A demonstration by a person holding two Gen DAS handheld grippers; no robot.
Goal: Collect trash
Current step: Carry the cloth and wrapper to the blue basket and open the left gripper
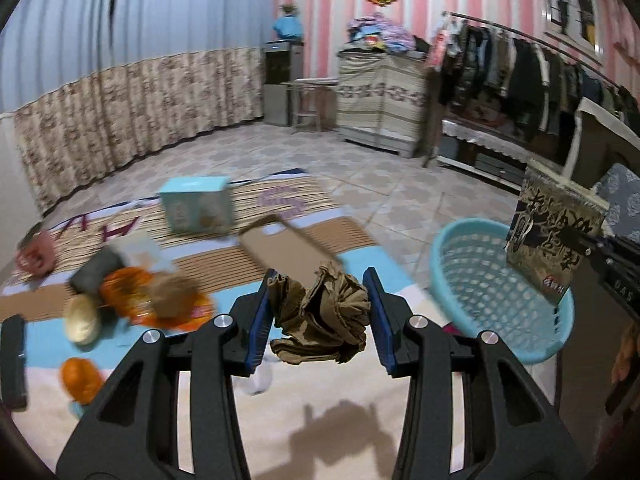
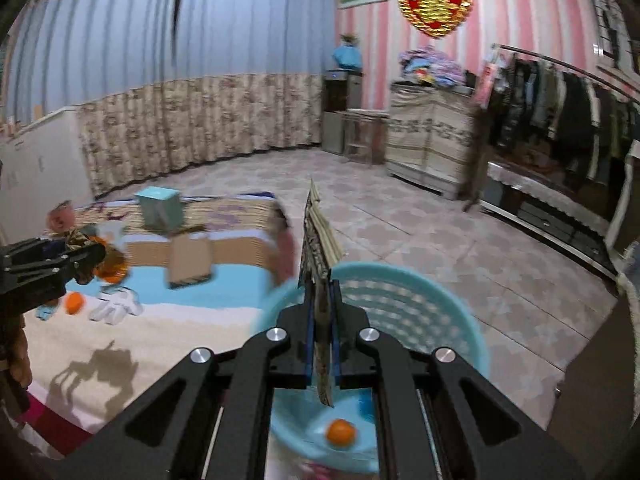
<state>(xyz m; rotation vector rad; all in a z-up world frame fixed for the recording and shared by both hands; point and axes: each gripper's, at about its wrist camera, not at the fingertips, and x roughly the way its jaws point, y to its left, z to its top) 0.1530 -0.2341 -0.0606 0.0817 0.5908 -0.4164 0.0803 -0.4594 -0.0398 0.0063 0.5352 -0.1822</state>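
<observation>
Left tongs (image 1: 318, 316) half-wide around crumpled brown paper (image 1: 320, 320); right tongs (image 2: 322, 344) clenched on packet (image 2: 318, 248).

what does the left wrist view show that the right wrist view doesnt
Only the left wrist view shows the printed face of the flat packet and the left gripper closed on a crumpled brown wad. Only the right wrist view shows an orange lying inside the basket. Both show the basket, the teal box and the striped blanket.

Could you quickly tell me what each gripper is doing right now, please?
Left gripper: closed on the crumpled brown paper.
Right gripper: closed on the flat printed packet, above the blue basket.
</observation>
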